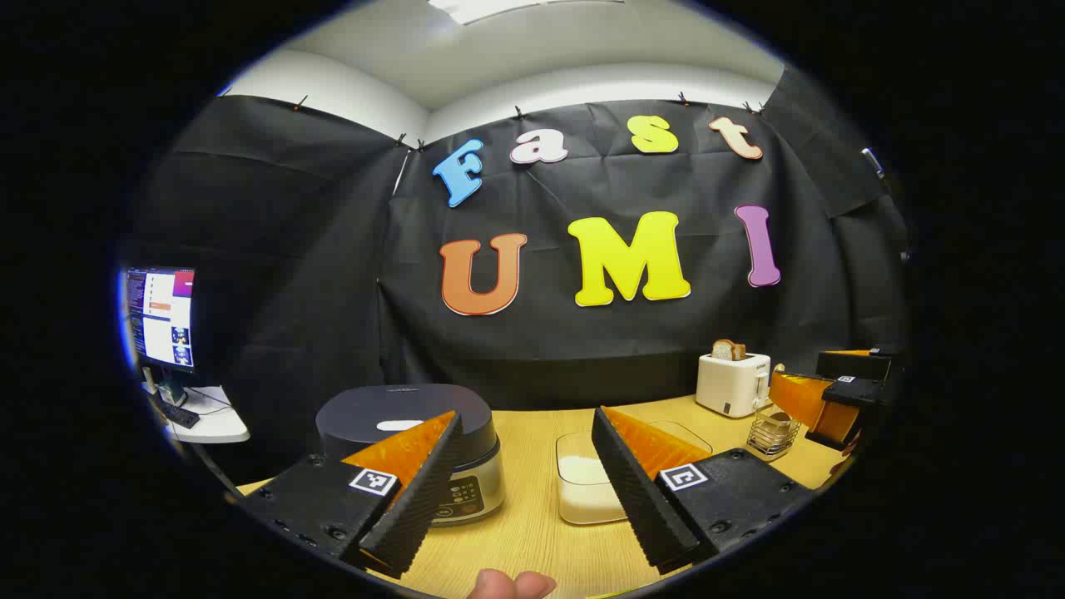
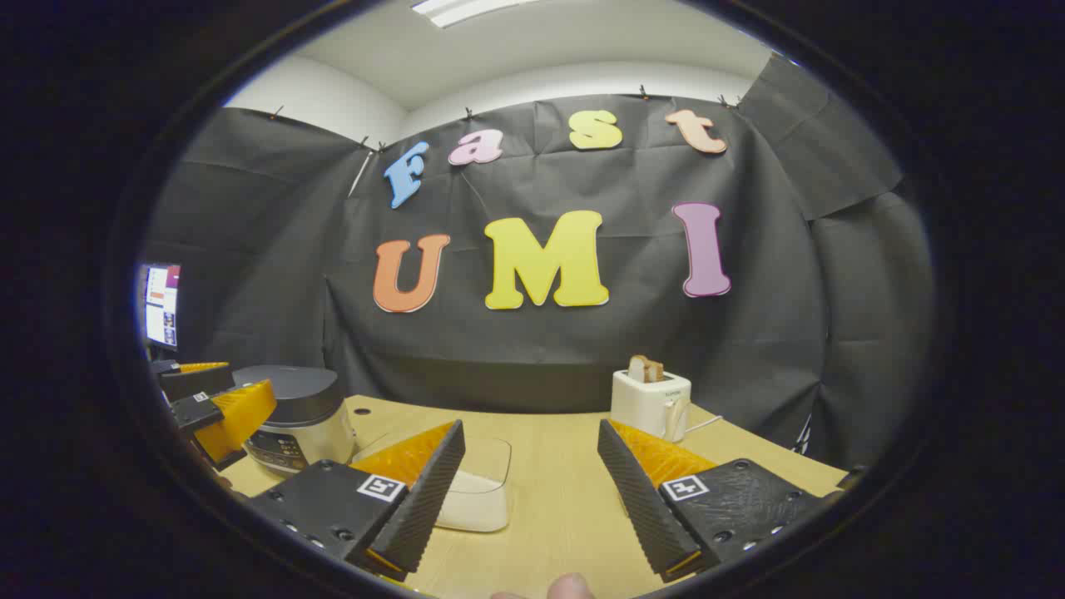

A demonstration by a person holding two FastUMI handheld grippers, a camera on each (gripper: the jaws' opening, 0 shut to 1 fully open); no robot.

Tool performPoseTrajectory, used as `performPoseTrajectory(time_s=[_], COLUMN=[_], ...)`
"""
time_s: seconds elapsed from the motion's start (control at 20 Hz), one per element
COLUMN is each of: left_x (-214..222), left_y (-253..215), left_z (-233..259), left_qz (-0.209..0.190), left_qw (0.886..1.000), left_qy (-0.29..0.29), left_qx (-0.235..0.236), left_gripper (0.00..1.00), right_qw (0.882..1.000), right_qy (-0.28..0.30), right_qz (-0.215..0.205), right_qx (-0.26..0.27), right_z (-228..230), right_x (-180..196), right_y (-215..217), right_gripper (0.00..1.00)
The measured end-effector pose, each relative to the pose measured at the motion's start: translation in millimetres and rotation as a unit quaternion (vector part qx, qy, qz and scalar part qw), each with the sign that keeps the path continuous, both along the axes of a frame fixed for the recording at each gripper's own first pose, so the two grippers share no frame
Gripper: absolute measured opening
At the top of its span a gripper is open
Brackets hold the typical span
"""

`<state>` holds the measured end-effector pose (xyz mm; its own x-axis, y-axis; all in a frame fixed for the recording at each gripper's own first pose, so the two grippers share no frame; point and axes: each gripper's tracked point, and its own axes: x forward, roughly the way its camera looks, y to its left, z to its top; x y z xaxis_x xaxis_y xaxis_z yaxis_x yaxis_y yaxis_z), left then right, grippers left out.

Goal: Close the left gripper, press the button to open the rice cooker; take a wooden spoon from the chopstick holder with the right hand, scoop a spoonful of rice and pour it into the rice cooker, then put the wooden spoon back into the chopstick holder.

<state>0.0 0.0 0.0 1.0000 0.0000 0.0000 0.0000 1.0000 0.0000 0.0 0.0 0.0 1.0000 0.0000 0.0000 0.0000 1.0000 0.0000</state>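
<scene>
- Presently, left gripper (image 1: 516,491) hangs above the table (image 1: 532,532), fingers spread wide, rice cooker (image 1: 416,441) just ahead with lid down; pressing unclosed, a finger could likely slip off the button.
- Right gripper (image 2: 524,499), fingers likewise apart and empty, faces the rice container (image 2: 482,491); the wire chopstick holder (image 1: 772,431) stands beside the toaster (image 1: 732,383), and a careless reach could tip it.
</scene>
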Motion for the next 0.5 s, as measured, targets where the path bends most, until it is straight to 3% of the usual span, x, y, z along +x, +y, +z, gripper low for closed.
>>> performPoseTrajectory(time_s=[0.5], left_x=[1.8], left_y=[8.1], left_z=[-3.9], left_qz=[0.005], left_qw=[1.0], left_qy=[0.007], left_qx=[-0.009], left_gripper=[0.98], right_qw=[1.0], right_qy=[0.013], right_qz=[0.014], right_qx=[0.011], right_z=[-7.9], right_x=[1.4], right_y=[10.3], right_gripper=[0.96])
